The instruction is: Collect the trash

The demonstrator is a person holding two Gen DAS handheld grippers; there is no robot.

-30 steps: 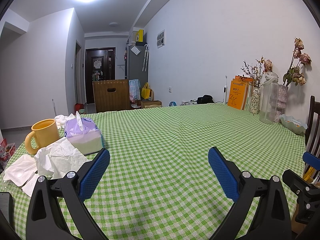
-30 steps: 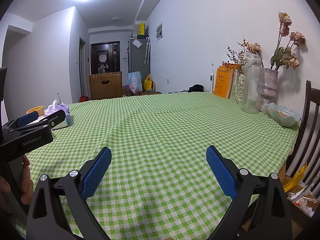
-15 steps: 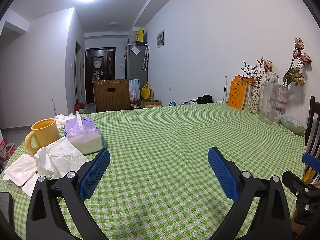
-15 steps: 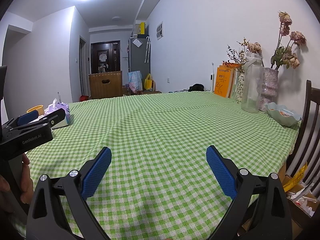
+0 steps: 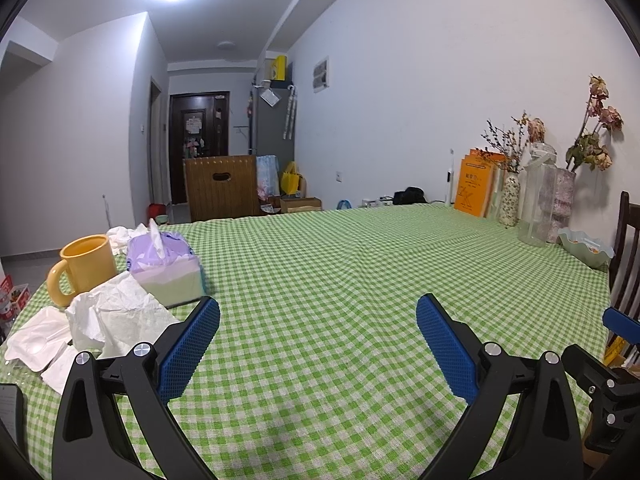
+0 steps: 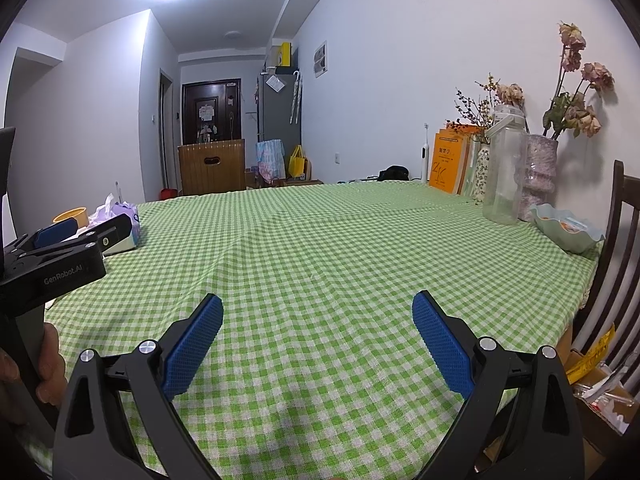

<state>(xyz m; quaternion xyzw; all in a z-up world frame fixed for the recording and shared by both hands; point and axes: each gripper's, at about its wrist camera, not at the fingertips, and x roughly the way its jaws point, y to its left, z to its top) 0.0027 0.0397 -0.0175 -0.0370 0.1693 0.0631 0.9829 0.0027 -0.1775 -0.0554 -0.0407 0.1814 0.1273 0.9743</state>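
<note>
Crumpled white tissues [image 5: 120,314] lie on the green checked tablecloth [image 5: 340,272] at the left, beside flat white wrappers [image 5: 36,344]. More crumpled tissue [image 5: 122,234] lies behind the mug. My left gripper [image 5: 318,322] is open and empty, just right of the tissues and low over the cloth. My right gripper [image 6: 318,320] is open and empty over the bare cloth [image 6: 340,248]. The left gripper also shows at the left of the right wrist view [image 6: 60,240].
A yellow mug [image 5: 82,268] and a purple tissue pack [image 5: 166,270] stand behind the tissues. Vases, a clear jug [image 6: 504,176], orange books [image 6: 448,166] and a green bowl [image 6: 568,228] line the right wall. A chair [image 6: 616,264] stands at the right edge.
</note>
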